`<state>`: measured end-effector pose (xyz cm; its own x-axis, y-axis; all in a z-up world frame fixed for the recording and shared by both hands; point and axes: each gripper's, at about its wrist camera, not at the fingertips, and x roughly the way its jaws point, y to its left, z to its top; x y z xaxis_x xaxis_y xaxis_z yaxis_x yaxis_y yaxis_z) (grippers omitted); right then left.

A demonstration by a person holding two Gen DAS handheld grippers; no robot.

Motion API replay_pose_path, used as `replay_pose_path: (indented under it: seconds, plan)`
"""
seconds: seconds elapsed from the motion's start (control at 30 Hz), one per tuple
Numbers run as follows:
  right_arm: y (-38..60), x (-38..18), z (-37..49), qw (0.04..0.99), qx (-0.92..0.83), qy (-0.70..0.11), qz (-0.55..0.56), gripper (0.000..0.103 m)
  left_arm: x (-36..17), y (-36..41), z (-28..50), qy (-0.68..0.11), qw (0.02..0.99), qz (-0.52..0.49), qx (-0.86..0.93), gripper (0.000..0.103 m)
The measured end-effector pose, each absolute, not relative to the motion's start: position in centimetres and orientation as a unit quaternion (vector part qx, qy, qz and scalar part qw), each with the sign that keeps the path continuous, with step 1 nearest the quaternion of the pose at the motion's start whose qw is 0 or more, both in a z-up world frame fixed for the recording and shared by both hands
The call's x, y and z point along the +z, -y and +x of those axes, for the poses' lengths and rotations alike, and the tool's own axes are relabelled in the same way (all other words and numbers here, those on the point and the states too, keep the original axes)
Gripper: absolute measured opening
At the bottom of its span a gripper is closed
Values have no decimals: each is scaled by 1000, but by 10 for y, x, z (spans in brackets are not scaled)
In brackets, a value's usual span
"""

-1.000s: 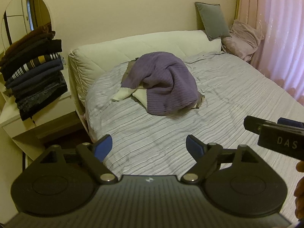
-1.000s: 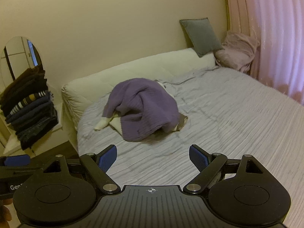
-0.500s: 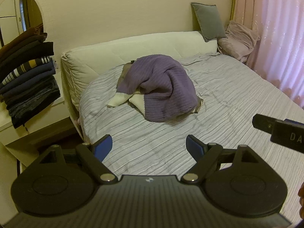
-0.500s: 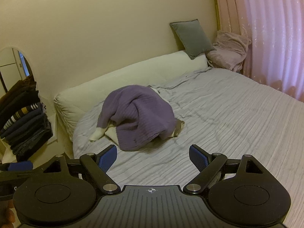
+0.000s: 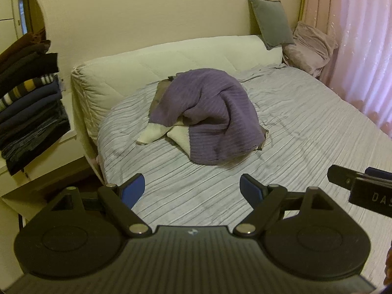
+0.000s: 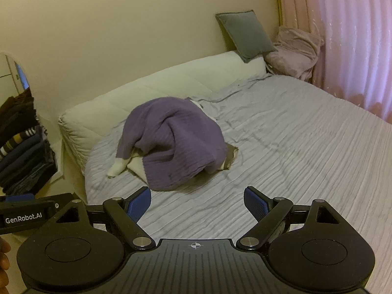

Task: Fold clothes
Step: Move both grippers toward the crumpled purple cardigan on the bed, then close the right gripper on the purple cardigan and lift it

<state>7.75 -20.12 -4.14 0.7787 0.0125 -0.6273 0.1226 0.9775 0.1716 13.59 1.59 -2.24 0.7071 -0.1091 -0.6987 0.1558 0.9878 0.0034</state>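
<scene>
A crumpled purple knit garment (image 5: pixel 213 117) with cream cuffs lies in a heap on the striped grey bed sheet (image 5: pixel 306 127), near the headboard end. The right wrist view shows the same purple garment (image 6: pixel 174 144), with a grey-brown cloth peeking out under it. My left gripper (image 5: pixel 192 191) is open and empty, held above the near part of the bed, well short of the heap. My right gripper (image 6: pixel 197 204) is open and empty too, also short of the garment. Each gripper's body shows at the edge of the other's view.
A stack of folded dark clothes (image 5: pixel 27 103) sits on a white side table at the left. A cream padded headboard (image 5: pixel 176 58) runs behind the heap. A grey cushion (image 5: pixel 270 22) and a pink bundle (image 5: pixel 308 46) lie at the far corner, by pink curtains (image 5: pixel 362 49).
Both grippers have moved closer to the bed and the heap, which looks larger now. Both stayed open. The garment has not moved.
</scene>
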Motion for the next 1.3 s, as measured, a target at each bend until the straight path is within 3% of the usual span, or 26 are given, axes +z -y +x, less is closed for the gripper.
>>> replay_pose_path:
  seconds: [1.3]
  plan:
    - [209, -99, 270, 901, -61, -399, 158, 86, -66, -14, 343, -424, 893, 61, -141, 82]
